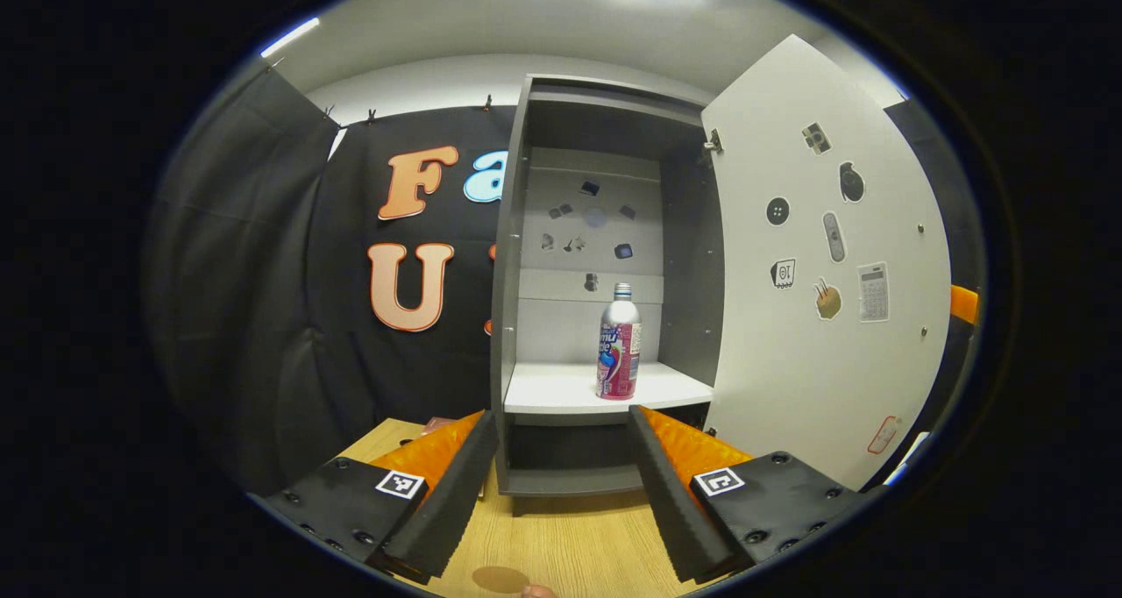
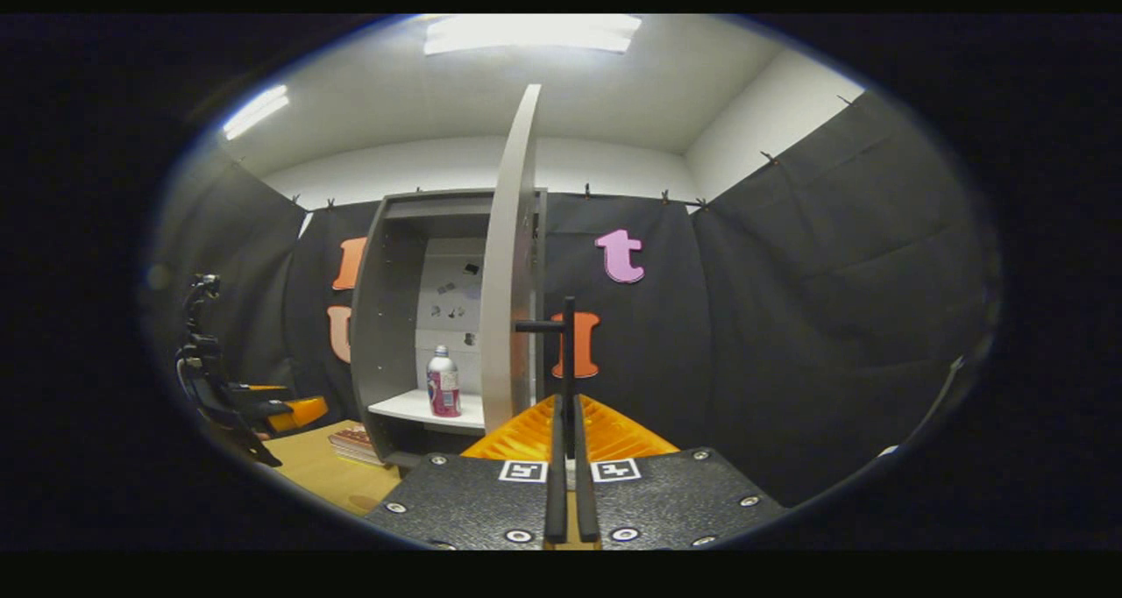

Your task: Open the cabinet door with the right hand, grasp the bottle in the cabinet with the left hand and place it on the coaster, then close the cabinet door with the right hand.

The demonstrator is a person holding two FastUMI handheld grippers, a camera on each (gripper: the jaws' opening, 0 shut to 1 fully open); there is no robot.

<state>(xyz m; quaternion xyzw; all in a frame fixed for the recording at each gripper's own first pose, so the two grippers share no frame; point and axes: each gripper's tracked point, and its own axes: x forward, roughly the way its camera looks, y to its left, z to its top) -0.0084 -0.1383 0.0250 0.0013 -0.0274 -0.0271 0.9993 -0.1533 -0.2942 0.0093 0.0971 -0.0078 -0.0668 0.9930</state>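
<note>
On the cabinet (image 1: 526, 256) shelf the bottle (image 1: 619, 344) stood upright; the left gripper (image 1: 561, 484) was held open before it, the right gripper (image 2: 568, 466) closed on the door handle (image 2: 566, 344). An off-centre grasp could topple the bottle.

- The bottle (image 1: 619, 344), at centre frame, is seen as shiny metal wrapped in a glossy printed label.
- The cabinet (image 1: 526, 256) and its door (image 1: 815, 361) are finished in smooth, matt grey board.
- The table (image 1: 561, 545), at the lower edge, is shown in pale wood grain.
</note>
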